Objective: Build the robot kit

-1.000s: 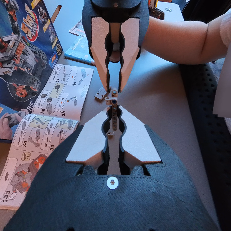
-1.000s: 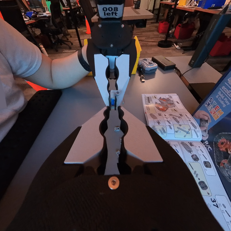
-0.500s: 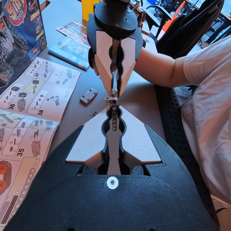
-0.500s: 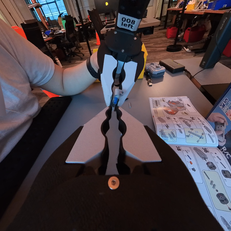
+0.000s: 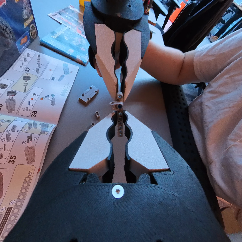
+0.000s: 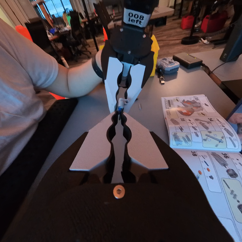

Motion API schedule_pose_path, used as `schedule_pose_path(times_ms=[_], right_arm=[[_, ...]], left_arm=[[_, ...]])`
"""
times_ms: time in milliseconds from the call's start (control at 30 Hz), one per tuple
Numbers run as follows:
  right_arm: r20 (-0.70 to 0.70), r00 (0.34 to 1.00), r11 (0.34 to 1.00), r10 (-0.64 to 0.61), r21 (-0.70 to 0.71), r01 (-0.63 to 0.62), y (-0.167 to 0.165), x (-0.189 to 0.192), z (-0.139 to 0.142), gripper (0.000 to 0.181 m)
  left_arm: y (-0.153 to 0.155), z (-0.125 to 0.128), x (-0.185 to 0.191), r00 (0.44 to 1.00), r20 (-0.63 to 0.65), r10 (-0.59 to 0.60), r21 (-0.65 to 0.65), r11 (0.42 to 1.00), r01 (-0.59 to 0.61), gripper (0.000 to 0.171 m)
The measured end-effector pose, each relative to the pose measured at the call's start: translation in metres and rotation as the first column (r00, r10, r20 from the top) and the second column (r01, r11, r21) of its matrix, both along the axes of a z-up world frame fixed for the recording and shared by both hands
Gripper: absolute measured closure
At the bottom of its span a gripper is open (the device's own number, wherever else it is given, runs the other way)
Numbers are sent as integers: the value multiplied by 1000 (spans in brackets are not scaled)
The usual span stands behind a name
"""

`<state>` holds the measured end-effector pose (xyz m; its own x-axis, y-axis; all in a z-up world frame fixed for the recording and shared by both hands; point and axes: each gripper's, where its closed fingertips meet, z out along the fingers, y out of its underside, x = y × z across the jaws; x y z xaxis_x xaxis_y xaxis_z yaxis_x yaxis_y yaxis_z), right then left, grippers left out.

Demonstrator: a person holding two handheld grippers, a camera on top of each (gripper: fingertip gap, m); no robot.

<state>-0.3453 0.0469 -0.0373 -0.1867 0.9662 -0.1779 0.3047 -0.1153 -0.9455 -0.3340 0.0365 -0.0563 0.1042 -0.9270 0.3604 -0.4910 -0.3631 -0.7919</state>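
In the left wrist view my left gripper (image 5: 119,112) is shut on a thin grey beam with holes (image 5: 120,125), held lengthwise between its fingers. A white connector with a blue pin (image 5: 116,105) sits on the beam's far end. My right gripper (image 5: 119,100) comes in tip to tip from the far side and is shut on a small grey tube piece (image 5: 119,96) joined to that connector. In the right wrist view my right gripper (image 6: 118,114) meets the left gripper (image 6: 119,110) at the white connector (image 6: 122,101) and blue pin (image 6: 120,108). Both are held above the grey table (image 5: 141,104).
An open instruction booklet (image 5: 32,98) lies to the left, with a blue toy box (image 5: 15,26) and a blue booklet (image 5: 65,43) beyond. A grey plate piece (image 5: 89,97) and two tiny parts (image 5: 97,114) lie on the table. A black perforated chair (image 5: 183,117) and a person's arm are on the right. My two grippers' fingertips are within a few centimetres of each other.
One second ago the right gripper was open around the connector end; it has since shut on the small tube piece. Both grippers have tilted and risen together, still tip to tip.
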Motion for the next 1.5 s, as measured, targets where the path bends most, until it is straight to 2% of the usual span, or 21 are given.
schedule_pose_path(times_ms=[133,367,600,767,867,933,1033,1100,1200,1333,1400,1500], right_arm=[[48,999,1000,23,14,-24,-5,-2,-10,178],[29,1000,1000,-1,7,1,-1,-2,-6,178],[43,999,1000,-11,9,11,-1,-5,-7,178],[44,999,1000,-12,28,10,-2,-6,-6,177],[52,998,998,-25,63,22,4,3,-5,157],[174,984,991,-36,132,13,8,18,-24,162],[468,881,958,-72,277,-68,14,43,-78,163],[555,827,936,-89,330,-121,17,49,-100,162],[545,832,931,-103,347,-112,19,38,-107,159],[436,895,940,-97,335,-62,10,0,-99,156],[454,874,941,-174,340,10,17,-11,-104,158],[463,869,969,-175,239,68,9,-25,-105,158]], left_arm=[[-3,-6,2,1000,2,-18,-61,998,18,158],[2,4,-1,998,63,13,-152,988,-4,159],[11,11,-4,992,105,65,-173,984,-47,152],[11,15,-5,992,106,66,-160,986,-48,157],[13,18,-8,992,95,79,-132,989,-66,157],[15,23,-13,990,97,100,-127,988,-88,157],[18,32,-20,984,116,134,-131,984,-118,157],[19,34,-24,983,110,145,-121,984,-131,157],[20,37,-27,982,108,153,-109,984,-141,157],[20,39,-28,981,109,161,-110,983,-150,157],[20,39,-29,981,101,164,-107,982,-153,157],[21,42,-32,979,92,179,-100,980,-170,157]])
